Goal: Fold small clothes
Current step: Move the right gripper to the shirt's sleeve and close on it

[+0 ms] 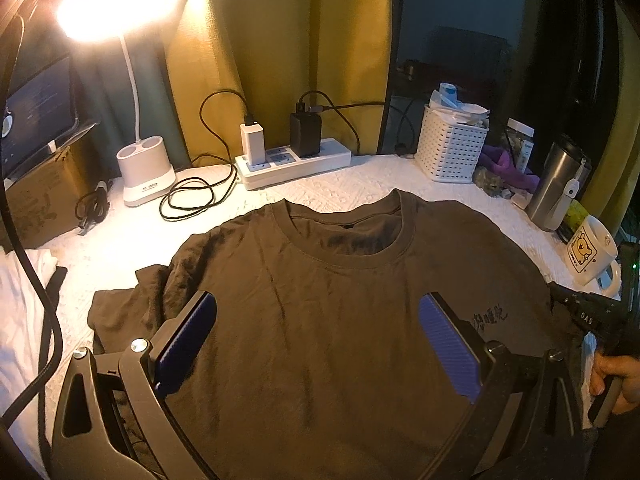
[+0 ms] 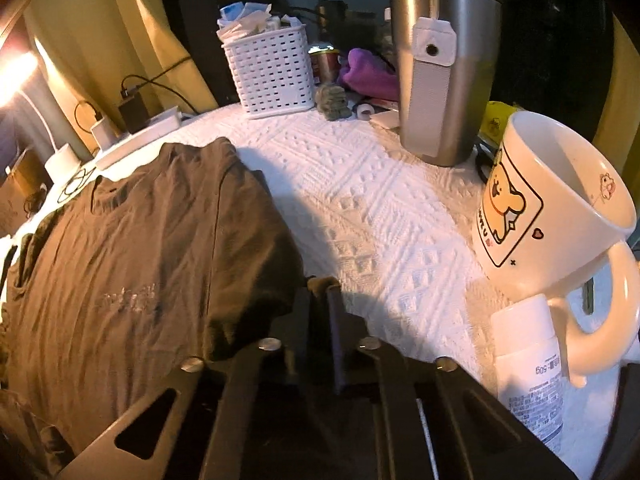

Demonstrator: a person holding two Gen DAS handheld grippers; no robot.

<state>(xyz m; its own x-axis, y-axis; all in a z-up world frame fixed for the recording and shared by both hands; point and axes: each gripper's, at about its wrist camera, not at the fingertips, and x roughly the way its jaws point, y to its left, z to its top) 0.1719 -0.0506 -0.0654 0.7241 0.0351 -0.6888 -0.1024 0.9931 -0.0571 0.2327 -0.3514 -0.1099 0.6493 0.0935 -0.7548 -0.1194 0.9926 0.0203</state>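
My left gripper [image 1: 318, 344] hangs wide open over the chest of the dark T-shirt [image 1: 340, 320], holding nothing, and should wait until the fold needs a second pinch. My right gripper [image 2: 320, 292] has its jaws shut at the shirt's right edge, probably pinching the sleeve hem; I'd lift gently and carry that side inward, clear of the mug [image 2: 552, 208]. The shirt lies face-up on the white quilted cover [image 2: 380, 200], collar away from me, left sleeve bunched.

both wrists overlook t-shirt [image 1: 320, 320]
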